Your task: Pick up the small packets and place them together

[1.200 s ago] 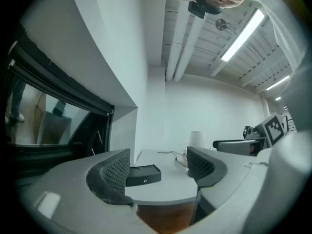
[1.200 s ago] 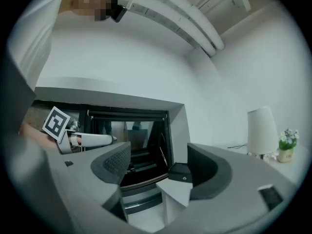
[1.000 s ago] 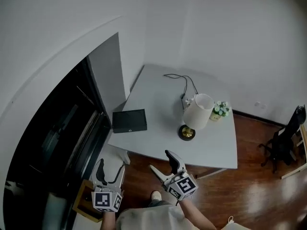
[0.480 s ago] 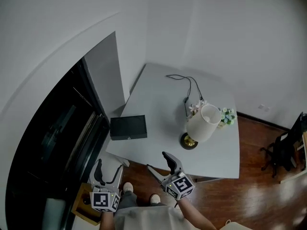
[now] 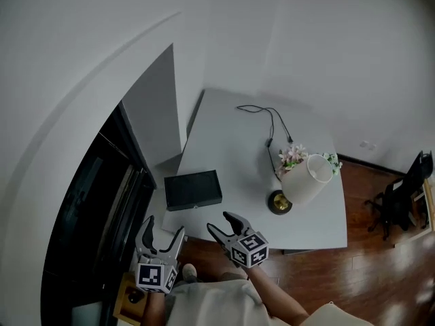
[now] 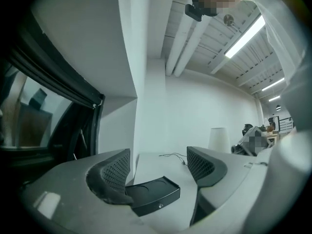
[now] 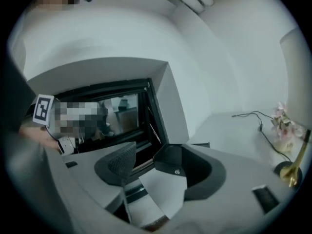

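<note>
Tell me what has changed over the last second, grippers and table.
The left gripper and right gripper have both moved in toward the near edge of the table, close to the box. The right gripper's jaws have just been closing partway, with nothing between them; the left's stand open and empty. Nothing taken or let go. Box, lamp, flowers and cable lie where they were.

A grey table [image 5: 231, 148] bears a black box [image 5: 193, 189], lamp [image 5: 306, 180], cable [image 5: 257, 106] and flowers [image 5: 292, 156].
</note>
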Action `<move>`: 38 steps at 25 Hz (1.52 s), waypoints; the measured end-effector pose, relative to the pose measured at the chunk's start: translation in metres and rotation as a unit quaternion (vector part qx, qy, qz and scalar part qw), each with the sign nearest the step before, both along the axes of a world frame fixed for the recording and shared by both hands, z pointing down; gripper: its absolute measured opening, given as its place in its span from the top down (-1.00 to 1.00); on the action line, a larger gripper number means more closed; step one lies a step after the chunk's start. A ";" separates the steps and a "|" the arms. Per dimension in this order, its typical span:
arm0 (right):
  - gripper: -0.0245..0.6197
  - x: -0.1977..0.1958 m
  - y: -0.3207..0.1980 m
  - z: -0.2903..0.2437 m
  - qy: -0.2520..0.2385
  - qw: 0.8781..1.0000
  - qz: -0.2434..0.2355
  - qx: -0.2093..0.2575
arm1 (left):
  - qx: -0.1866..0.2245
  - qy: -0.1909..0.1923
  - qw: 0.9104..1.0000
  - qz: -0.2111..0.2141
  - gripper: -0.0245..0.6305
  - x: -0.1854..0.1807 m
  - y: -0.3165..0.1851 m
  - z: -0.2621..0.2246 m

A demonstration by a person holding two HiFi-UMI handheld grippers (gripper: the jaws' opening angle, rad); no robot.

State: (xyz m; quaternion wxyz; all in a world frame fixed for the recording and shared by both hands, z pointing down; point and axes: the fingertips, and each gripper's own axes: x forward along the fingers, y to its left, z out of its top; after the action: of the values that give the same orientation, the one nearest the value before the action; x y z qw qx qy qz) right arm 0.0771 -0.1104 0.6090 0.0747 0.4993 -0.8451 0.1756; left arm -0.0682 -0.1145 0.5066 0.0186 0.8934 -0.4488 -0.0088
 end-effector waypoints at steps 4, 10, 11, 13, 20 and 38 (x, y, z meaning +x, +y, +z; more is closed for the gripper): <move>0.03 -0.024 -0.028 0.058 0.038 0.997 -0.016 -0.060 | -0.007 -0.005 0.999 0.031 -0.14 0.000 -0.011 0.004; 0.03 -0.030 -0.067 0.154 0.011 0.981 -0.012 -0.192 | -0.014 -0.009 1.000 -0.003 -0.14 -0.008 -0.020 -0.001; 0.03 -0.029 -0.073 0.167 0.007 0.977 -0.006 -0.212 | -0.019 -0.009 1.000 -0.008 -0.14 -0.009 -0.018 -0.001; 0.03 -0.031 -0.084 0.186 -0.001 0.970 0.002 -0.244 | -0.028 -0.008 0.999 -0.021 -0.14 -0.015 -0.013 0.004; 0.36 -0.037 -0.105 0.220 -0.013 0.949 0.004 -0.314 | -0.045 -0.001 0.997 -0.070 -0.14 -0.031 -0.012 0.011; 0.72 -0.043 -0.073 0.222 -0.046 0.938 -0.005 -0.344 | -0.057 0.009 0.994 -0.090 -0.14 -0.038 -0.013 0.024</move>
State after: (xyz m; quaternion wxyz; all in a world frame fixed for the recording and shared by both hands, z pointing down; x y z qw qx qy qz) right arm 0.0344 -0.1836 0.8315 0.2033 0.4304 -0.7383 0.4779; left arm -0.1057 -0.1278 0.5303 0.0726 0.8469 -0.5267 0.0066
